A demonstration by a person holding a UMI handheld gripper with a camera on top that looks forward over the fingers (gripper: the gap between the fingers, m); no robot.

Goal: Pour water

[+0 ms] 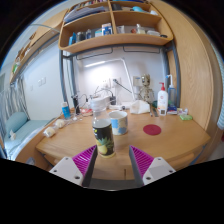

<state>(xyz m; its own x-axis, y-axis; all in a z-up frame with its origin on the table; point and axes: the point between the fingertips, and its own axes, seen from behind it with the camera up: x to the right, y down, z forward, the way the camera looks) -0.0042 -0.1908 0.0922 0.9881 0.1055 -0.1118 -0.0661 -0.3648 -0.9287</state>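
Observation:
A dark can point(103, 136) with a yellow fruit label stands upright on the wooden table point(60, 145), just ahead of my fingers and slightly toward the left one. Behind it and a little to the right stands a pale blue-grey cup point(119, 122). My gripper point(112, 160) is open, its magenta pads point(84, 159) spread wide with bare tabletop between them. Nothing is held. The can's lower edge sits level with the fingertips.
A magenta round coaster point(152, 129) lies on the table to the right. Beyond it stand a white bottle with a red cap point(162, 100) and other clutter. Small items point(50, 130) lie at the left. Shelves with jars point(100, 32) hang above a desk at the back.

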